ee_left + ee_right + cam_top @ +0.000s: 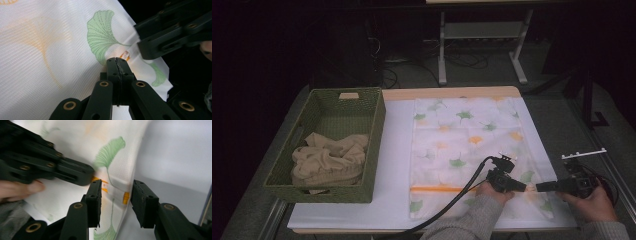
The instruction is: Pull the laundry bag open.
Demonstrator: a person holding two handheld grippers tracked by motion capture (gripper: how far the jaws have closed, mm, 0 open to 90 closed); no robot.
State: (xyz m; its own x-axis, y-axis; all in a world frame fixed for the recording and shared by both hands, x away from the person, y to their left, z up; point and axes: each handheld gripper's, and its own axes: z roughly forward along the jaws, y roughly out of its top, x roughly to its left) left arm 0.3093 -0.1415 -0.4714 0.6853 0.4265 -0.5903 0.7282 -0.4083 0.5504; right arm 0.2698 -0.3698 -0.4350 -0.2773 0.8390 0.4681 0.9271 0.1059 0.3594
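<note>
On the white tabletop (394, 150) lies a leaf-printed mesh bag (467, 145), its orange zipper (434, 189) near the front edge. Left hand-held gripper (526, 188) is clamped on the bag's fabric by the zipper end. Right hand-held gripper (538, 188) has its jaws apart, straddling the bag's edge. A green basket (372, 125) holds beige cloth (329, 160)

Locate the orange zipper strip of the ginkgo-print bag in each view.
High view: orange zipper strip crosses the bag's near end, left of the left gripper.
Left gripper view: just beyond the shut jaws.
Right gripper view: between the open jaws.
Shared landmark: green ginkgo leaf.
</note>
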